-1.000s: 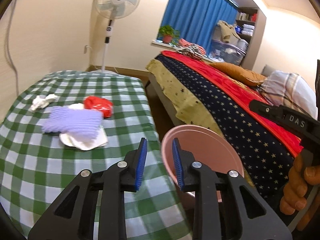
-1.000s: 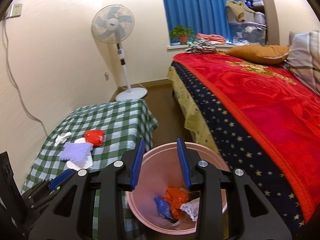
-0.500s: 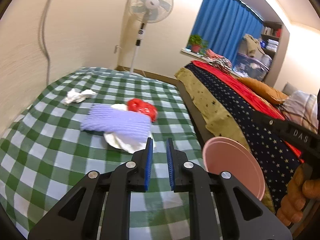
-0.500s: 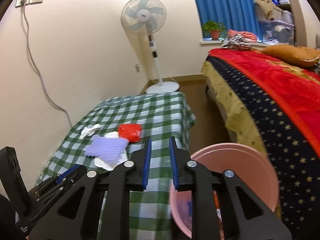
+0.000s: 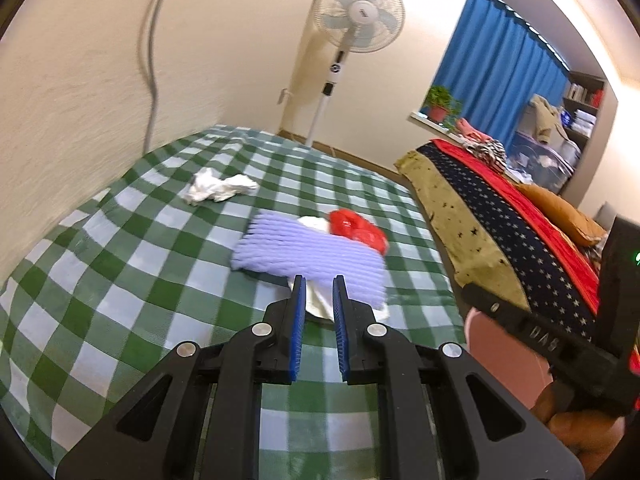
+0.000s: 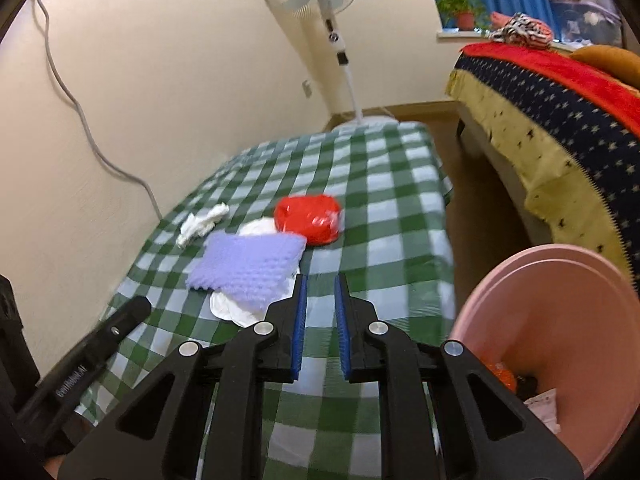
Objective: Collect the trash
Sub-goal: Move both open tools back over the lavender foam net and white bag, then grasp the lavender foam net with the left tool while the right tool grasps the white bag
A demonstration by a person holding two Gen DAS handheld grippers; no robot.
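Note:
On the green checked table lie a purple knitted cloth, white paper under it, a red crumpled wrapper and a white tissue wad. My left gripper hovers just short of the cloth's near edge, jaws a narrow gap apart with nothing between them. My right gripper hangs over the table to the right of the purple cloth, below the red wrapper, also narrowly open and empty. The pink bin stands at the right and holds trash.
A standing fan is behind the table by the wall. A bed with a starred and red cover runs along the right, with a strip of brown floor between it and the table. A cable hangs down the wall.
Both grippers swung left from above the pink bin to over the table, and their jaws narrowed. The purple cloth and the trash around it now sit much closer.

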